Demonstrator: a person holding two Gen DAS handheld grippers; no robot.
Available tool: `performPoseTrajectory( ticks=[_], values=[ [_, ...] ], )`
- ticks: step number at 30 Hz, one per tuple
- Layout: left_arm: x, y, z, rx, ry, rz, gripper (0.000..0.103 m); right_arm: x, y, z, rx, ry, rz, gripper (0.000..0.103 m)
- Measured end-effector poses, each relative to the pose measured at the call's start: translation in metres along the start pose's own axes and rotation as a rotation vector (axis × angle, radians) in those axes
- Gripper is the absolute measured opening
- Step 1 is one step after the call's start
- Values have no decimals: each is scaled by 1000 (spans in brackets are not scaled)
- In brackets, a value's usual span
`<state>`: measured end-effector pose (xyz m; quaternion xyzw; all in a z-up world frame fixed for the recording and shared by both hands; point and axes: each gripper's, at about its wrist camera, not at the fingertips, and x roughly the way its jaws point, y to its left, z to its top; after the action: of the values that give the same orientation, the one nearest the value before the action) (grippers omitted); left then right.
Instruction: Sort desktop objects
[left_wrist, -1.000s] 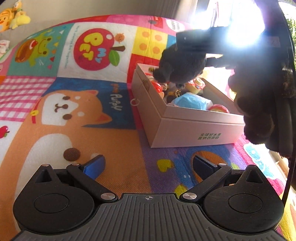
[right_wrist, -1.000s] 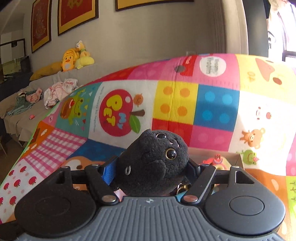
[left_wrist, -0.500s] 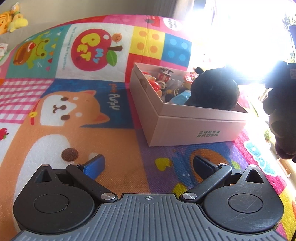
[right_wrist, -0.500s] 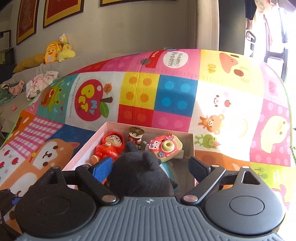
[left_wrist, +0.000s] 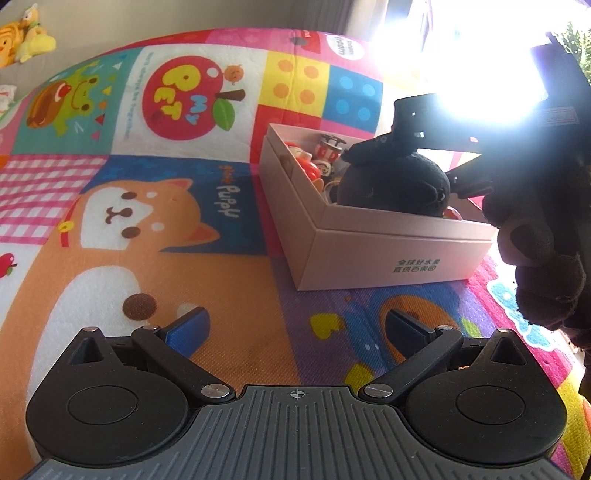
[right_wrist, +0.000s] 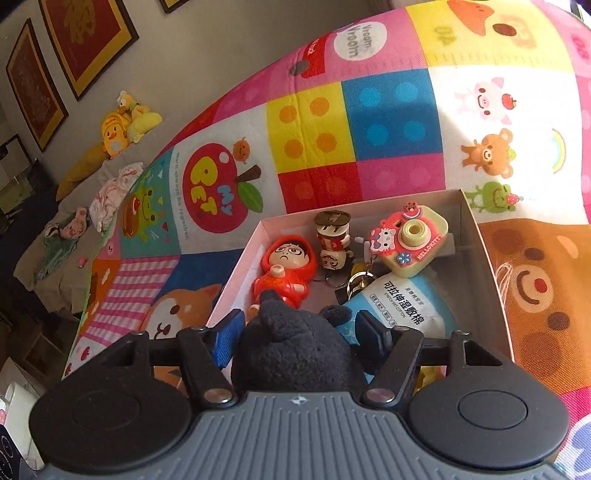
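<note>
Resting over the play mat (left_wrist: 122, 258), the left hand-held gripper (left_wrist: 295, 328) stands with fingers apart and bare; at right of the frame, the pink box (left_wrist: 369, 254) holds the black plush toy (left_wrist: 395, 184).
From the right wrist, the right hand-held gripper (right_wrist: 299, 328) flanks the plush at lower centre; whether its pads press it cannot be told. A toy camera (right_wrist: 410, 240) and red figure (right_wrist: 284, 269) lie behind.

Black plush toy (right_wrist: 295, 350) in pink box (right_wrist: 491, 266), beside red-hooded figurine (right_wrist: 284, 269), toy camera (right_wrist: 410, 243), wipes pack (right_wrist: 402, 310)
</note>
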<state>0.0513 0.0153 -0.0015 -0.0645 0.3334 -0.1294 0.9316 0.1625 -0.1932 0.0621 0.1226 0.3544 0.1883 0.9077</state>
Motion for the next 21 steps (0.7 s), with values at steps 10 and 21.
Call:
performPoseTrajectory(
  ticks=[10,21],
  values=[
    [-3,-6,-4,18,2,33,103,-97,2,-64,-134,-156,-186,103],
    [-15,-30,-20,79,-39,187,103,-70,8,-141,-215,40,-382,103]
  ],
)
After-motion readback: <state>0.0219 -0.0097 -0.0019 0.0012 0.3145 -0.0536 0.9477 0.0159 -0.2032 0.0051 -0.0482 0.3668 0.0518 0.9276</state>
